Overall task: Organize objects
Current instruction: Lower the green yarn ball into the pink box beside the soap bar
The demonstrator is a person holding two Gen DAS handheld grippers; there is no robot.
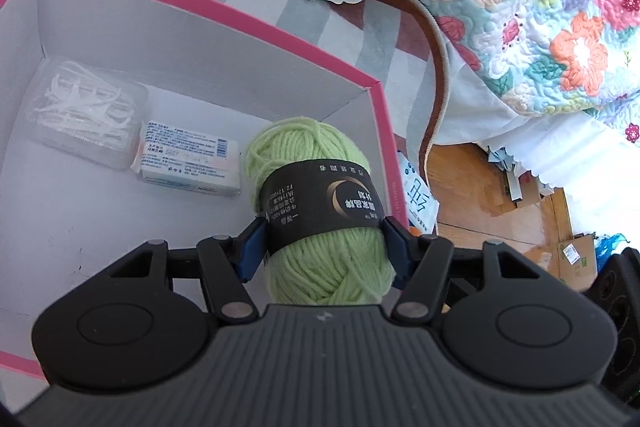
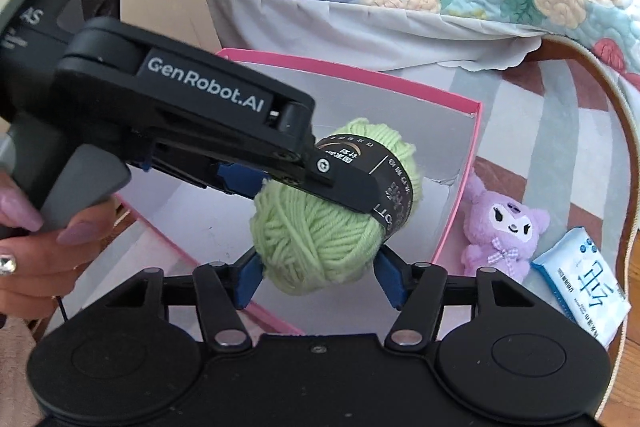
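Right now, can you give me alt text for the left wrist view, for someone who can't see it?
The left tongs grip a light green yarn ball by its black label band, over an open pink-rimmed box. On the box floor lie a clear case of floss picks and a small white packet.

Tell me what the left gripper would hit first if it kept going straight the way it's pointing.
Probably the white floor of the pink box; the left gripper, clamped on the green yarn ball, aims into it. Depth is unclear.

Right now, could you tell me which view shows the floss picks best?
The left wrist view: the floss picks lie in plain sight on the box floor beside a small packet. In the right wrist view the left gripper and yarn hide them.
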